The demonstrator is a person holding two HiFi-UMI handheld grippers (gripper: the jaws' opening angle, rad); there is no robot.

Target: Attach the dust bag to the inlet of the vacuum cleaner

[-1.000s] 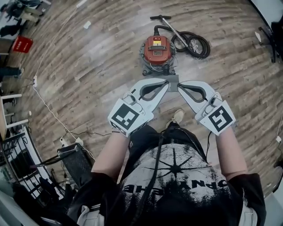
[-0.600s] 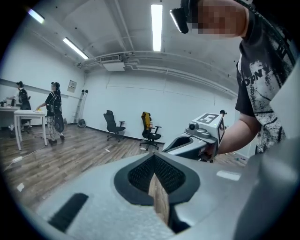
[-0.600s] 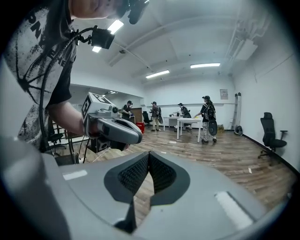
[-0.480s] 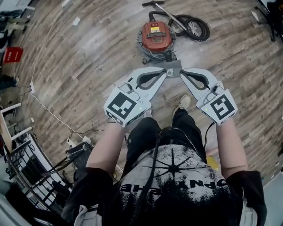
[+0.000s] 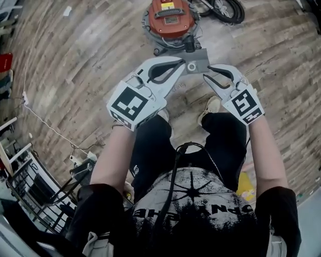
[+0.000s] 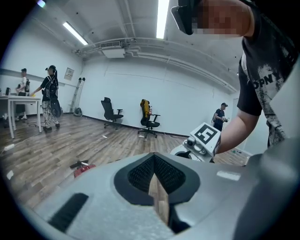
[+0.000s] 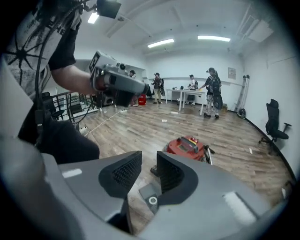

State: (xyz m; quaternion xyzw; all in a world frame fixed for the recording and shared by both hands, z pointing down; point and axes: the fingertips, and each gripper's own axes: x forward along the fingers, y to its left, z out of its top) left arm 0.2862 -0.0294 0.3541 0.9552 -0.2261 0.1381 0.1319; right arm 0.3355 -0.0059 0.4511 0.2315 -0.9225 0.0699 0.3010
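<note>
Action is seen low over the wooden floor [image 5: 75, 65]. The left gripper [image 5: 186, 61] is clamped shut on the grey dust bag collar [image 5: 198, 60] (a round hole is visible in it), which is held in the air near the red vacuum cleaner [image 5: 169, 17], found at twelve o'clock in the head view. The right gripper [image 5: 206, 72], at four o'clock of the collar, has just been opened: its jaws are parted, the collar's edge left between them, unpressed. A black hose [image 5: 225, 10] is coiled at the vacuum's two o'clock.
</note>
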